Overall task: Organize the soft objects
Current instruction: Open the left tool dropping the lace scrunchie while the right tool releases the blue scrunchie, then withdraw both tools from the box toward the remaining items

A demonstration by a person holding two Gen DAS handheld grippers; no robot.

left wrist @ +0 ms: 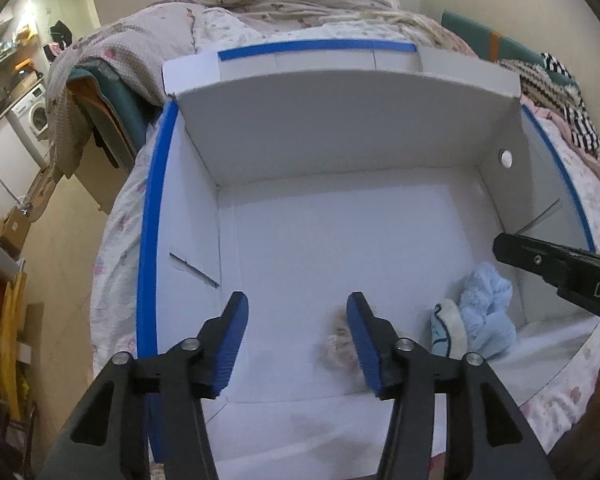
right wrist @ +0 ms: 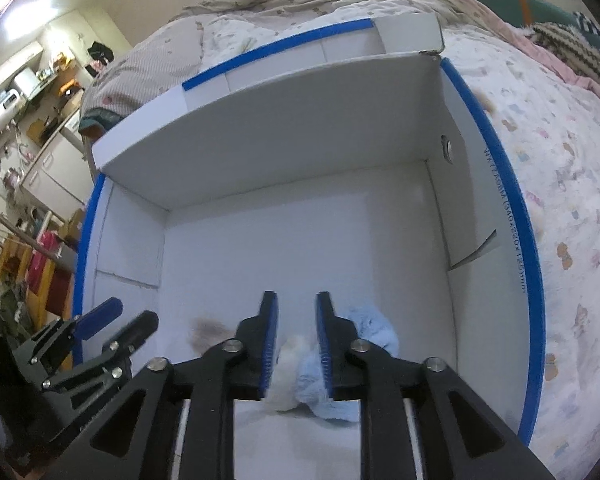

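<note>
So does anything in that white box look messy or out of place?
Not really. The white box sits on the bed with a light blue plush and a small beige furry toy lying loosely on its floor near one end. They lie in a crumpled heap, not neatly arranged, but nothing looks spilled or damaged.

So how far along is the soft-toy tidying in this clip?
Two toys already lie in the white box: a light blue plush toy and a small tan furry toy. Both the left gripper and the right gripper are open and holding nothing. No other loose toys show on the bed, so little seems left.
</note>
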